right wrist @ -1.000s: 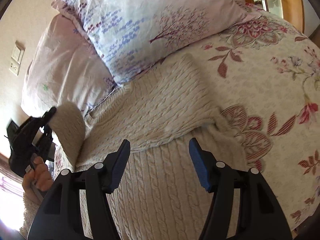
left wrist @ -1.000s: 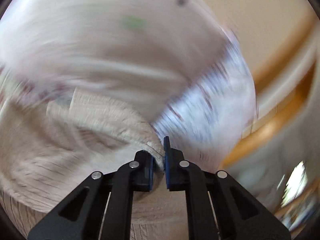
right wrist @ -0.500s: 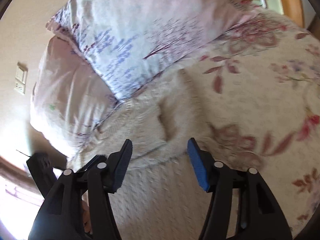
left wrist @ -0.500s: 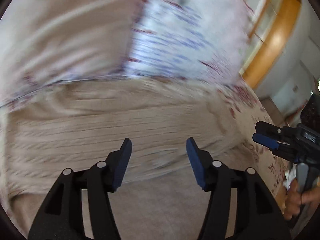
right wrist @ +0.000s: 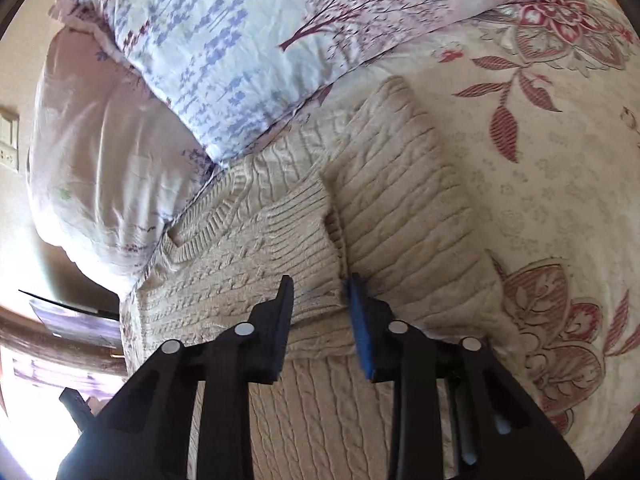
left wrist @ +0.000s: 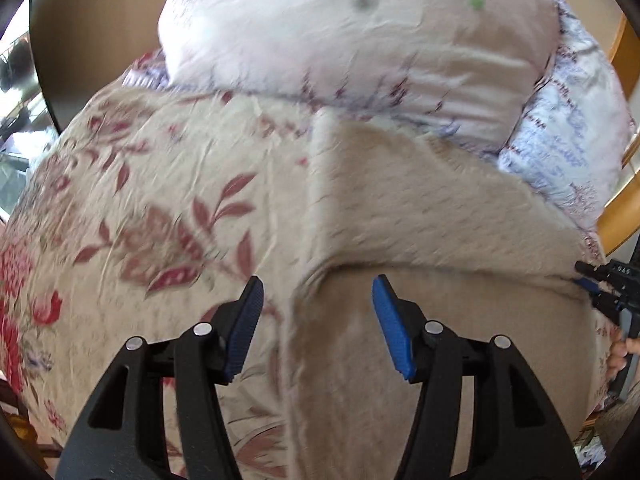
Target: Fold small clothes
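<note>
A cream cable-knit sweater (right wrist: pixel 304 256) lies flat on the floral bedspread (right wrist: pixel 552 168), both sleeves folded in across its body. My right gripper (right wrist: pixel 318 294) has its jaws partly closed around the cuff (right wrist: pixel 304 248) of the folded sleeve, a gap still showing. In the left wrist view the sweater (left wrist: pixel 420 216) looks blurred. My left gripper (left wrist: pixel 316 312) is open and empty, above the sweater's left edge, where it meets the bedspread (left wrist: pixel 140 208). The right gripper (left wrist: pixel 600 288) shows at that view's right edge.
Two pillows lie just behind the sweater: a pink one (left wrist: pixel 360 32) and a white-blue flowered one (right wrist: pixel 248 40). A wooden bed frame (left wrist: pixel 620 224) and a wall with a switch plate (right wrist: pixel 8 140) lie beyond.
My left gripper let go of the sleeve, opened and swung left to the sweater's left edge. My right gripper moved in and narrowed around the folded sleeve's cuff.
</note>
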Action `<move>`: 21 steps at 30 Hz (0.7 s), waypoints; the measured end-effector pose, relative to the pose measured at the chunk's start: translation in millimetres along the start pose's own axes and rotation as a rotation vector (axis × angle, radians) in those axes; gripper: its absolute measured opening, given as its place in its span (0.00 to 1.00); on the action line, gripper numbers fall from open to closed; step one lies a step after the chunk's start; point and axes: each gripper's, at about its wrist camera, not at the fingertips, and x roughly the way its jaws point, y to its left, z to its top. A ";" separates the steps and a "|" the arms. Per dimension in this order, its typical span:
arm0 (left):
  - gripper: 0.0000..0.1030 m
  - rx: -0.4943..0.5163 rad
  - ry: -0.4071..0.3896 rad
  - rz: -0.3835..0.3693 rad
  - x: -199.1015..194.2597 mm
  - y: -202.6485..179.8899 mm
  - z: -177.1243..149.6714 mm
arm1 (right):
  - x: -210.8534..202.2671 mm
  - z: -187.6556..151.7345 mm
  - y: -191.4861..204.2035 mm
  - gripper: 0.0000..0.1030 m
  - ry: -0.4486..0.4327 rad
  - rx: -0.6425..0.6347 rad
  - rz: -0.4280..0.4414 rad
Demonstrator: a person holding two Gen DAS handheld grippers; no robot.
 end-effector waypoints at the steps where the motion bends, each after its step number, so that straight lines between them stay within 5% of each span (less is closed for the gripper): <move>1: 0.55 0.007 0.011 0.003 2.6 1.5 -2.4 | 2.1 0.1 2.6 0.16 0.003 -0.012 -0.003; 4: 0.54 0.018 0.036 0.015 12.4 0.5 -3.9 | 0.9 4.0 16.2 0.10 -0.031 -0.059 -0.016; 9: 0.45 0.008 0.056 0.017 25.1 -1.6 -1.8 | -36.1 10.0 53.2 0.09 -0.221 -0.178 -0.004; 13: 0.40 -0.002 0.054 0.011 25.4 1.7 0.5 | -7.8 5.3 31.2 0.09 -0.120 -0.139 -0.124; 21: 0.37 -0.003 0.061 -0.007 26.2 6.3 3.5 | 5.8 0.1 18.0 0.15 -0.059 -0.102 -0.174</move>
